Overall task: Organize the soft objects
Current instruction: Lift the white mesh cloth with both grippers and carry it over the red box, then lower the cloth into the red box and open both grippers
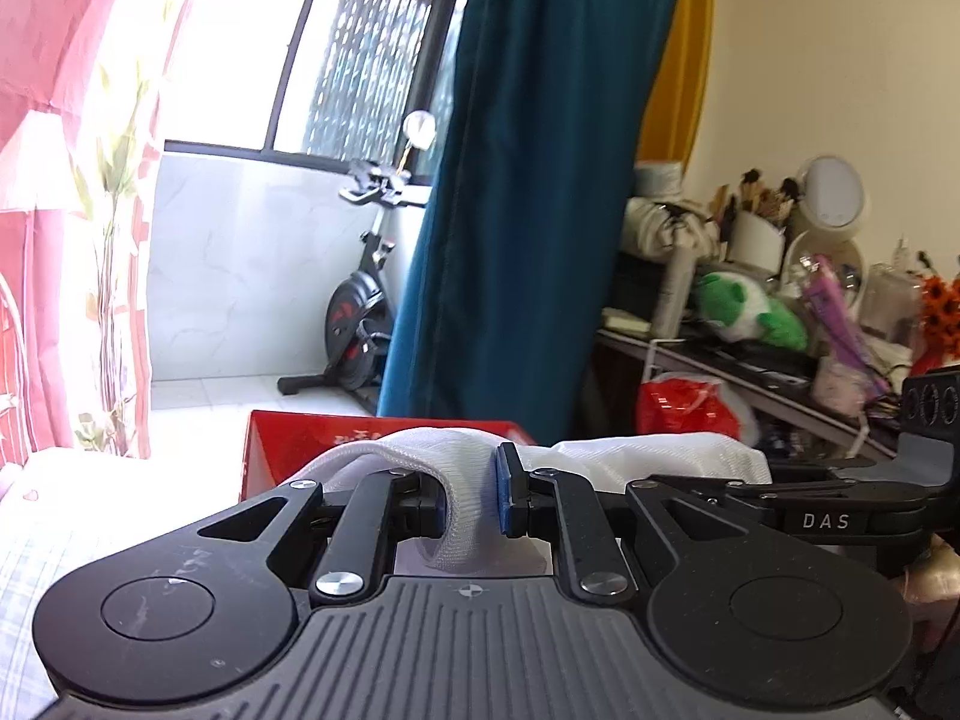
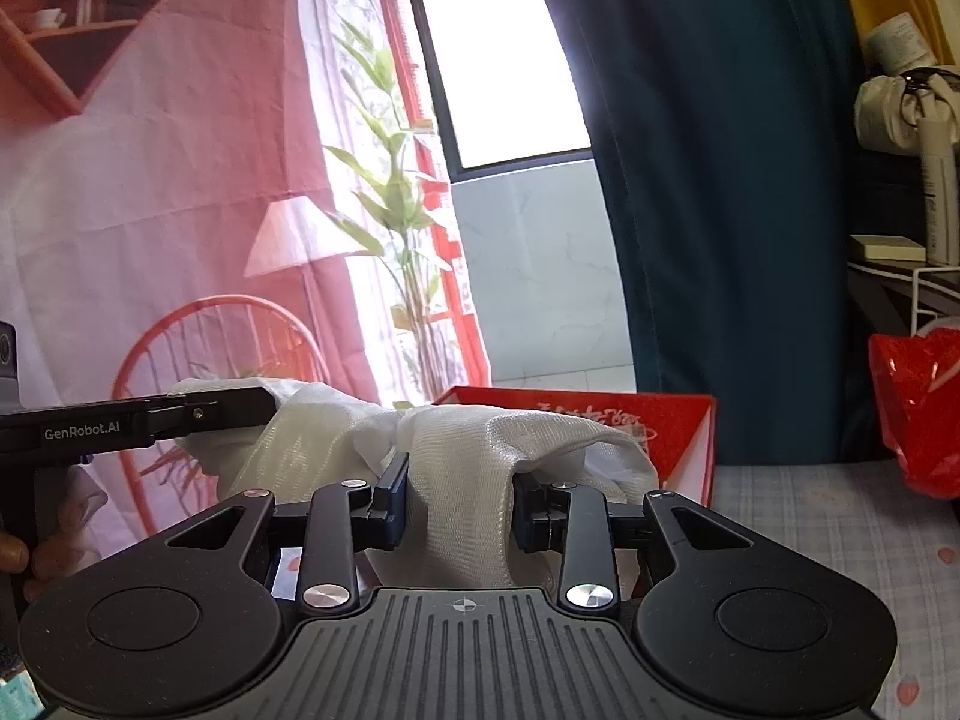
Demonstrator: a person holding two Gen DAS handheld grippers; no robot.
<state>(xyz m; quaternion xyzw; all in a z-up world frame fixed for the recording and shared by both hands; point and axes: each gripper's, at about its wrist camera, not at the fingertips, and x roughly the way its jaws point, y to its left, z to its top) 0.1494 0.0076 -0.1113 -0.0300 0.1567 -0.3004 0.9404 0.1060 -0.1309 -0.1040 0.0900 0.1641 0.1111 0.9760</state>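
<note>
A white mesh cloth (image 1: pixel 456 468) is held up between both grippers. My left gripper (image 1: pixel 471 498) is shut on one bunched end of it. My right gripper (image 2: pixel 459 504) is shut on the other end of the white cloth (image 2: pixel 474 468), which drapes over its fingers. The left gripper also shows in the right wrist view (image 2: pixel 228 408), at the left, pinching the same cloth. The right gripper's arm shows at the right in the left wrist view (image 1: pixel 828 510). A red open box (image 2: pixel 660 426) stands just behind the cloth; it also shows in the left wrist view (image 1: pixel 288 450).
A checked bedsheet (image 2: pixel 840 528) lies below. A teal curtain (image 1: pixel 528 180) hangs behind the box. A cluttered table (image 1: pixel 780 354) with a green plush toy (image 1: pixel 750 306) and a red bag (image 1: pixel 684 408) is to the right. An exercise bike (image 1: pixel 354 312) stands by the window.
</note>
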